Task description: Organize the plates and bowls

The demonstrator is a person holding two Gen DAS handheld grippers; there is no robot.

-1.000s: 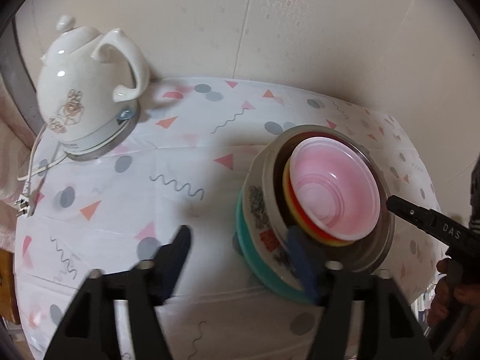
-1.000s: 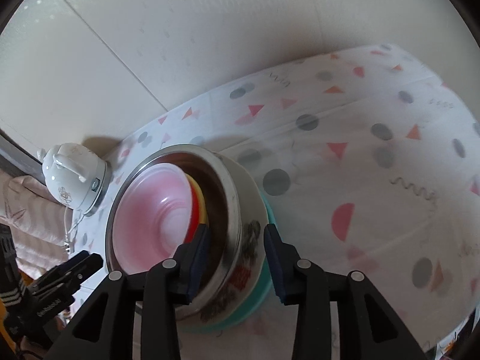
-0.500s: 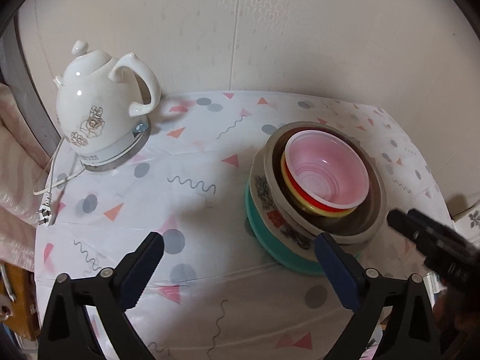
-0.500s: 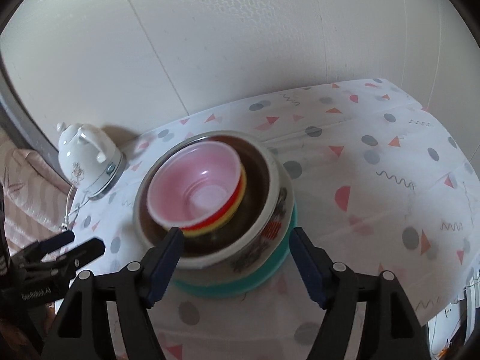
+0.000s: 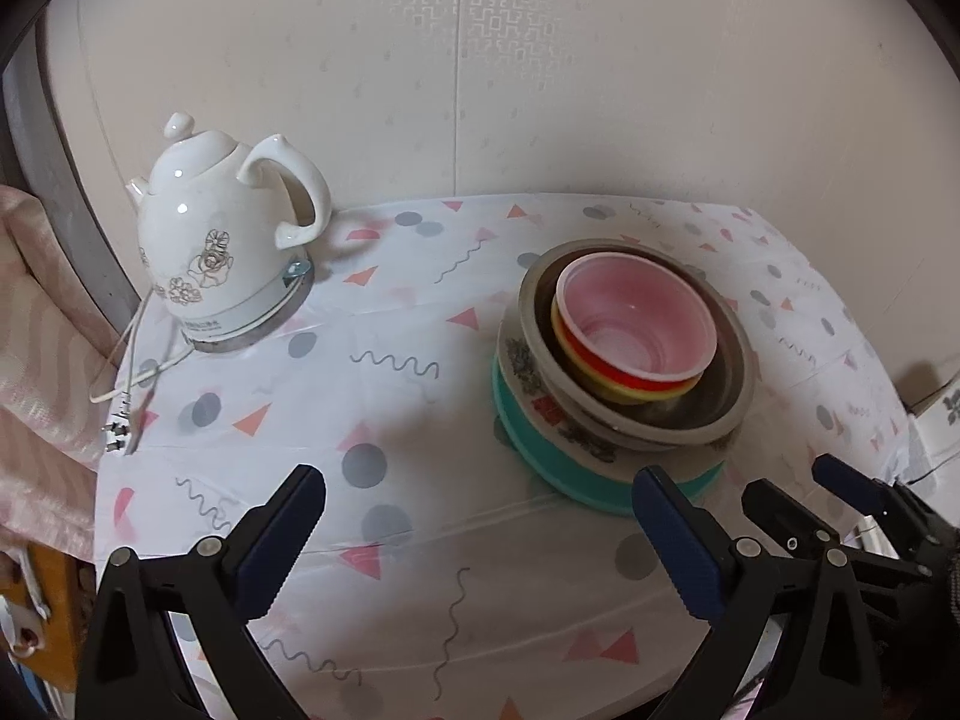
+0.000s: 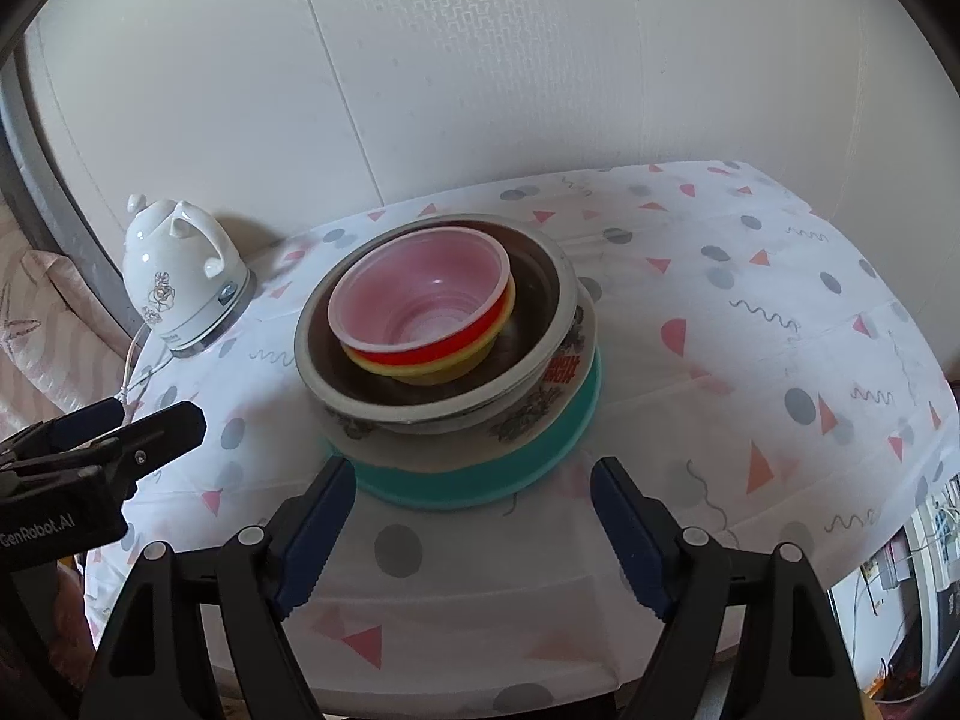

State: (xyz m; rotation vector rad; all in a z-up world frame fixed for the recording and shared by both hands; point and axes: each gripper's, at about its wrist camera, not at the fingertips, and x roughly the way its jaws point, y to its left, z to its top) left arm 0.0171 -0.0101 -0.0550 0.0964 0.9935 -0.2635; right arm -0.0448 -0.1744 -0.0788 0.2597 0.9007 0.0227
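Bowls and plates sit nested in one stack (image 6: 447, 348) on the counter (image 6: 750, 372), kettle (image 5: 222, 246) nearby. Left gripper (image 5: 480, 546) is fully released; right gripper (image 6: 468, 534) has jaws just opening, nothing between them.

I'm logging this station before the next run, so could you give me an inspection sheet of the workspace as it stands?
Surface: table under a white patterned cloth, creased.
Job's things: one nested stack; pink bowl on top, red bowl and yellow bowl under it, all inside a metal bowl, on a flowered plate, on a teal plate.
Clutter: white kettle on its base, apart from the stack.
Grippers: left tool and right tool both open, jaws just opened wider, nothing between them, both short of the stack.
Cables: kettle cord with plug lying loose at the cloth's edge.
Surroundings: pale wall behind; pink fabric beside the table.
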